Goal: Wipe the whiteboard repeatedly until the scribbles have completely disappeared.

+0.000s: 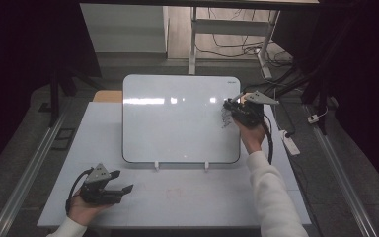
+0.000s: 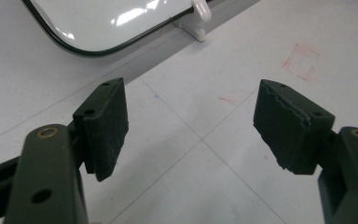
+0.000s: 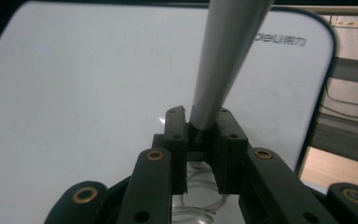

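Observation:
A white board (image 1: 177, 118) leans on two small white feet at the middle of the table. My right gripper (image 1: 233, 106) is at the board's right side, shut on a grey marker pen (image 3: 223, 56) that stands up between its pads (image 3: 177, 135). A dark scribble (image 1: 225, 116) shows on the board just under that gripper. In the right gripper view the board (image 3: 88, 93) spreads behind the pen. My left gripper (image 1: 126, 189) rests low at the table's front left, open, with bare table between its pads (image 2: 103, 126).
The grey table (image 1: 187, 192) carries faint red marks (image 2: 303, 60) near the left gripper. A white foot (image 2: 199, 18) props the board's lower edge. A white power strip (image 1: 290, 143) lies off the table's right side, and desk legs with cables stand behind.

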The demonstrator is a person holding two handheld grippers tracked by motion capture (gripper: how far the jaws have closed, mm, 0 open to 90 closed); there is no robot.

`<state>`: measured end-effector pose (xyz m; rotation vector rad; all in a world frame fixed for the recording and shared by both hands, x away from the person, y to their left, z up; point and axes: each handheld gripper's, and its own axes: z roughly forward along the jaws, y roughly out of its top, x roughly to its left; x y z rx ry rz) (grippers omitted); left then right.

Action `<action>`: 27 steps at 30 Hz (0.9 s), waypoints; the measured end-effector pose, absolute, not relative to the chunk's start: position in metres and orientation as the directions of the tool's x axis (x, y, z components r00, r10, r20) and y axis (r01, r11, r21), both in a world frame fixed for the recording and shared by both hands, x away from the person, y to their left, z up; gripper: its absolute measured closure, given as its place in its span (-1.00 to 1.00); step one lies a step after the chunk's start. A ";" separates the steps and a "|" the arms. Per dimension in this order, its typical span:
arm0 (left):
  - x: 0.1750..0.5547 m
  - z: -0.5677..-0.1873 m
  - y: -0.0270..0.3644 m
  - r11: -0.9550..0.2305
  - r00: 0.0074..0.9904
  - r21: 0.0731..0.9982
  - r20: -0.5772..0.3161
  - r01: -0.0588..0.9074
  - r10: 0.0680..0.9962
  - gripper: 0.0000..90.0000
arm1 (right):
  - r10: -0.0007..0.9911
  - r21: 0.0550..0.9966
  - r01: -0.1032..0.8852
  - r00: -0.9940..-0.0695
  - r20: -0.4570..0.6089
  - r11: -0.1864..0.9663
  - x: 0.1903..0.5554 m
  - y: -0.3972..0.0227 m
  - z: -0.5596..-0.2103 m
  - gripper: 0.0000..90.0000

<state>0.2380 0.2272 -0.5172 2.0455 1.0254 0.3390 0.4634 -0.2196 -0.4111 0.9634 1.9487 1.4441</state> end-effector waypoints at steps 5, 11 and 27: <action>0.237 -0.516 0.228 -0.345 0.636 0.765 -0.108 0.544 0.764 -0.40 | 0.824 0.964 0.250 -0.563 0.068 0.092 0.466 -0.227 -0.411 0.73; 0.237 -0.517 0.228 -0.348 0.637 0.762 -0.107 0.546 0.764 -0.40 | 0.806 0.959 0.243 -0.591 0.026 0.148 0.463 -0.220 -0.412 0.73; 0.238 -0.518 0.227 -0.350 0.636 0.759 -0.107 0.549 0.764 -0.40 | 0.797 0.964 0.226 -0.604 0.024 0.143 0.454 -0.219 -0.422 0.73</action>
